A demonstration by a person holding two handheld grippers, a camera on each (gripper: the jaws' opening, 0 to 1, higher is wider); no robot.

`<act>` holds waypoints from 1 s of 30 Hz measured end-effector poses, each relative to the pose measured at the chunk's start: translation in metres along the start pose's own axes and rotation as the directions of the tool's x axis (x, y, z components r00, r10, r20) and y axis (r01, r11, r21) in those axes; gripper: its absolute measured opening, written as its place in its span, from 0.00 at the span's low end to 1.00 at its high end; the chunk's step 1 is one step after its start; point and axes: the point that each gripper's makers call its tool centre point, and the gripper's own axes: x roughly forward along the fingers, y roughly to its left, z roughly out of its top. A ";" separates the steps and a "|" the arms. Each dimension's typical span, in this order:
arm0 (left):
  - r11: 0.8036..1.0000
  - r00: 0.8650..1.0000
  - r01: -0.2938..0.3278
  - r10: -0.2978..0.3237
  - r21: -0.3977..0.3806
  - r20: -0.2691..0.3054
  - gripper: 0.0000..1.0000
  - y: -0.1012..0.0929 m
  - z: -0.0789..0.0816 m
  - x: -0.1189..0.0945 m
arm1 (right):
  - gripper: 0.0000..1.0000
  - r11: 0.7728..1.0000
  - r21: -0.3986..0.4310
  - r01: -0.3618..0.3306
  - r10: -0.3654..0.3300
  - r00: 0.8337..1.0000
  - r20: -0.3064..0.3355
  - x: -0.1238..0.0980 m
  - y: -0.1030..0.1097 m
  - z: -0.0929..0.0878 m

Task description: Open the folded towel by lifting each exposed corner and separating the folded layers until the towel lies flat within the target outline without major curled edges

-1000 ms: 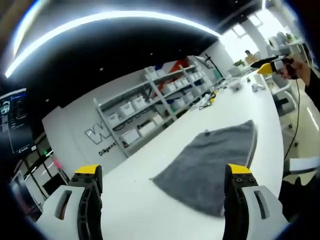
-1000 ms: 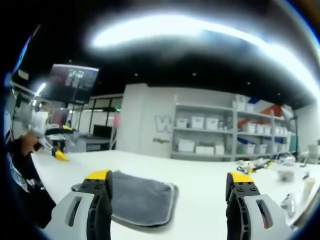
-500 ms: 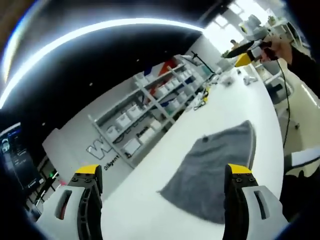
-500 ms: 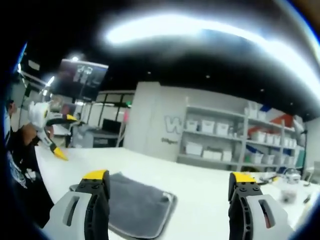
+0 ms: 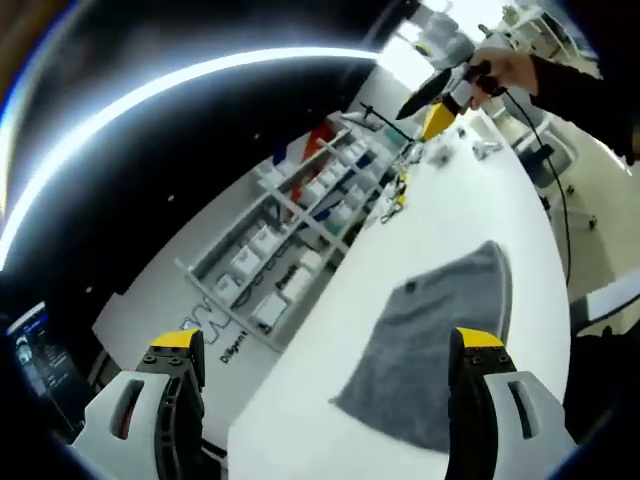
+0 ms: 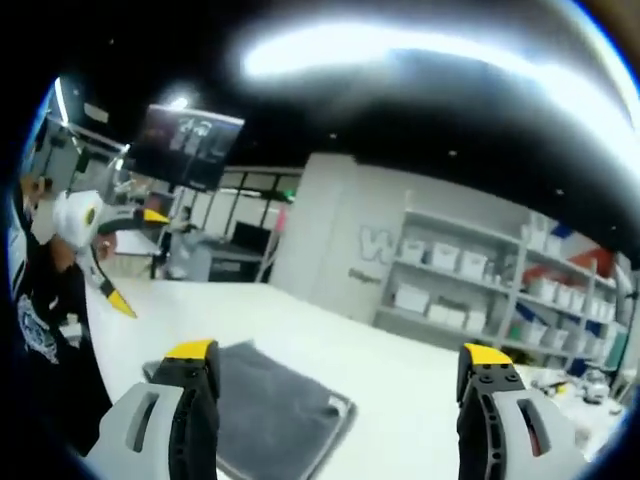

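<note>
Nothing's started: the towel [image 5: 435, 350] lies folded on the table [image 5: 330, 330], no corner lifted, no layer parted, and no outline is visible from here. Left claw [image 5: 325, 355] gapes wide, holding nothing, hanging above the table with the towel just ahead, partly behind its right-hand jaw. Right claw [image 6: 340, 365] is spread wide too, empty and off the cloth, the towel [image 6: 275, 415] ahead behind its left-hand jaw. Far behind, shelves [image 6: 470, 285] line the wall.
</note>
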 end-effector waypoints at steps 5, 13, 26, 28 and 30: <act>1.000 1.000 -0.001 0.000 0.023 0.029 1.00 -0.003 0.014 0.003 | 0.99 1.000 -0.014 0.000 0.000 1.000 -0.015 0.008 -0.002 0.003; 0.997 1.000 0.013 -0.011 0.074 -0.027 1.00 -0.008 0.003 0.012 | 0.99 0.999 -0.034 -0.026 0.026 1.000 -0.015 0.019 0.004 0.012; 0.995 0.999 0.036 -0.037 0.090 0.008 1.00 -0.014 0.015 0.020 | 0.99 0.997 -0.038 -0.069 0.067 0.997 -0.041 0.054 -0.005 0.016; 0.993 0.998 0.060 -0.061 0.102 0.009 1.00 -0.021 0.015 0.023 | 0.99 0.997 -0.031 -0.070 0.069 0.996 -0.058 0.060 -0.010 0.009; 0.992 0.997 0.076 -0.078 0.102 0.014 1.00 -0.027 0.015 0.026 | 0.99 0.997 -0.028 -0.066 0.064 0.995 -0.074 0.066 -0.015 0.002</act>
